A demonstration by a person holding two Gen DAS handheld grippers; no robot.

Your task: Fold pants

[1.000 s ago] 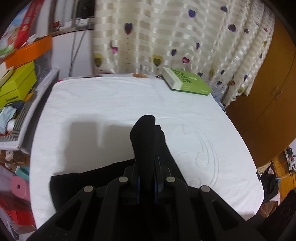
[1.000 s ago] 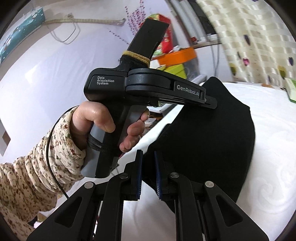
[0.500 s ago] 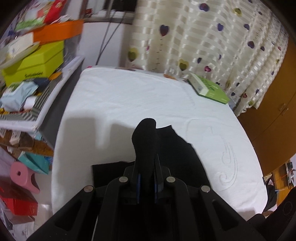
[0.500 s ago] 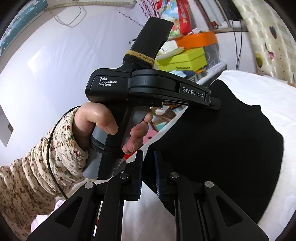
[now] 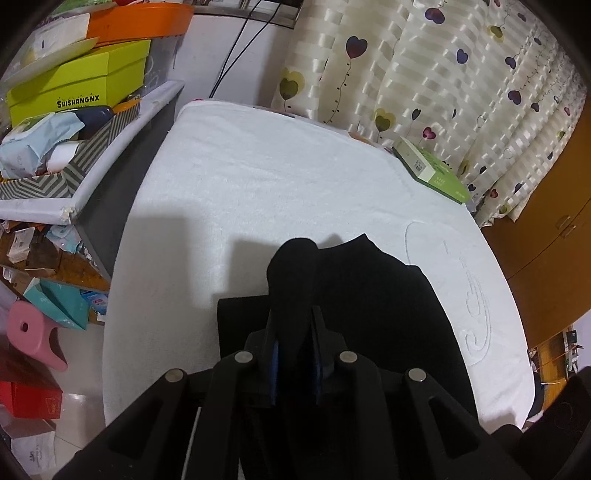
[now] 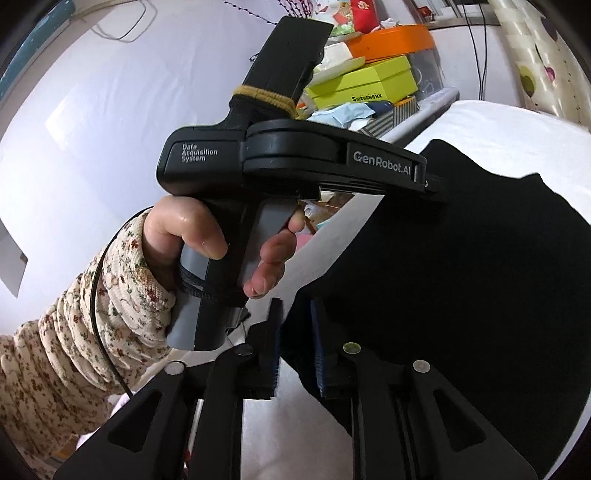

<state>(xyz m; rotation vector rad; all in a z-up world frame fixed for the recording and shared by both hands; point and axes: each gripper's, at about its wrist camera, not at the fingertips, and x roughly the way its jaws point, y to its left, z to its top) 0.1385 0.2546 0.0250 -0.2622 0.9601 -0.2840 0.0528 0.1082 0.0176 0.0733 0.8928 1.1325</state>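
Pants [image 5: 369,314] (black) pinched by 2 raised tools.

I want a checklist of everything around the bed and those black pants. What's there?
Surface: white bedcover, embossed swirl pattern at right.
Job's things: black pants, partly lifted off the bedcover.
Clutter: green book at far corner; yellow-green box, orange box and papers stacked at left.
Grippers: left gripper shut on black pants; right gripper shut on black pants.
Cables: black cables down the wall.
Surroundings: heart-print curtain, wooden cabinet, pink stool.
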